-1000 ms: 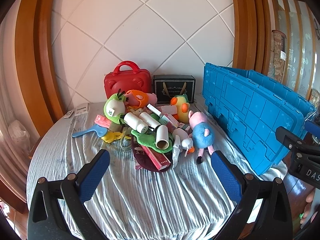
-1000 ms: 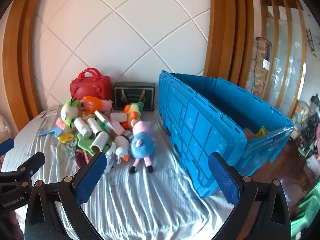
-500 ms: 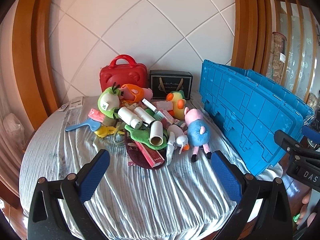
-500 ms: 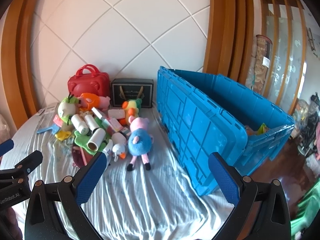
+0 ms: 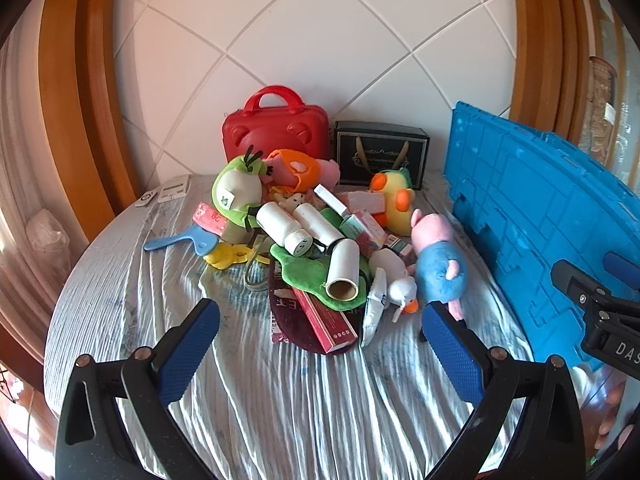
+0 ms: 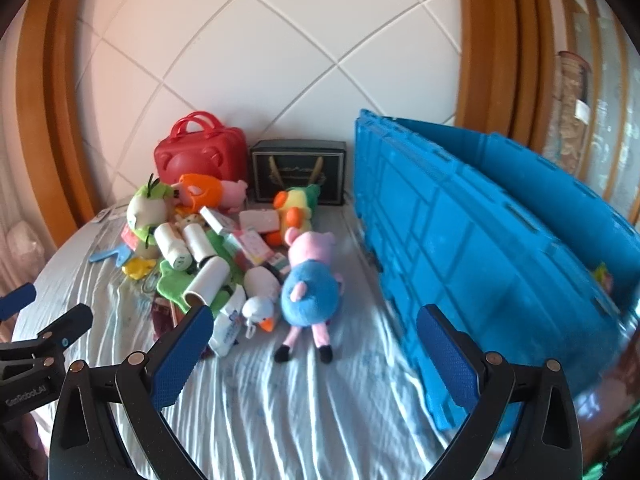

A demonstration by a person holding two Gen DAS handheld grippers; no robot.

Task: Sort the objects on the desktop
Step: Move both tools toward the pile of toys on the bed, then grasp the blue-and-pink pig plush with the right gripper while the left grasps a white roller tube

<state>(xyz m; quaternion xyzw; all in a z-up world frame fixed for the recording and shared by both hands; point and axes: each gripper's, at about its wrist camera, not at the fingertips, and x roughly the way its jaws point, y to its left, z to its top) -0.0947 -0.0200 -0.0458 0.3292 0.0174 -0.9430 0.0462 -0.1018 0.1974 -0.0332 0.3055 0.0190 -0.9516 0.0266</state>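
A heap of toys, bottles and boxes lies on the cloth-covered table (image 5: 280, 400). It includes a pig plush in blue (image 5: 438, 260) (image 6: 310, 284), a white roll (image 5: 343, 270) (image 6: 208, 280), a white bottle (image 5: 282, 230), a red box (image 5: 326, 320), a small duck toy (image 6: 260, 314) and a green bird plush (image 5: 238, 192). My left gripper (image 5: 320, 344) is open and empty, just short of the red box. My right gripper (image 6: 312, 340) is open and empty, just short of the pig plush's feet.
A big blue crate (image 6: 500, 248) (image 5: 540, 216) stands open on the right. A red case (image 5: 276, 132) and a black box (image 5: 380, 152) stand against the tiled wall. A blue comb (image 5: 180, 240) and remotes (image 5: 168, 192) lie at the left.
Both grippers have moved forward toward the heap, which looks larger and nearer now. Both stay open and empty. Nothing on the table has moved.
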